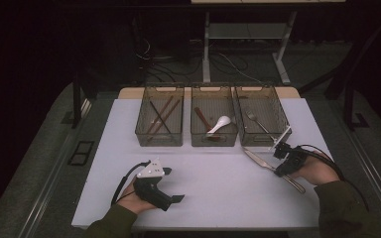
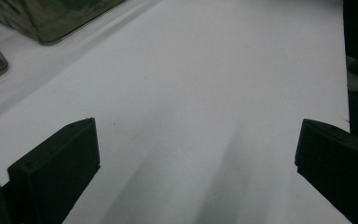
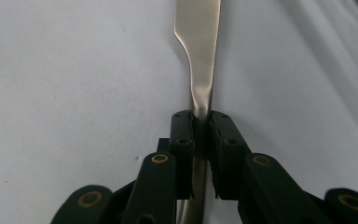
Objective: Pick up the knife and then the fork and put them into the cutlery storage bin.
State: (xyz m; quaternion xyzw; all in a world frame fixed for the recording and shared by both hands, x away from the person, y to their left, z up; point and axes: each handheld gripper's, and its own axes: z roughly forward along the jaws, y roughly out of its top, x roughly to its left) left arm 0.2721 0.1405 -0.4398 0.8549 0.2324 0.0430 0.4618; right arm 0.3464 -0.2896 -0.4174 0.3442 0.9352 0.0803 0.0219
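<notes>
The right gripper (image 3: 200,122) is clamped on a flat silver metal table knife (image 3: 199,56); the blade points ahead of its jaws, low over the white table (image 1: 218,178); it should lift level, because the grip looks thin; the left gripper (image 1: 178,199) rests wide apart, holding nothing.

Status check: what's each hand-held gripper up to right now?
Left hand-held gripper open, holding nothing. Right hand-held gripper shut on knife, near right bin. Nothing in the way.

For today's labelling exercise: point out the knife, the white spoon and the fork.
knife (image 3: 200,70): right gripper view, on the blade.
white spoon (image 1: 222,121): high view, on its bowl.
fork (image 1: 251,117): high view, on its tines.
</notes>
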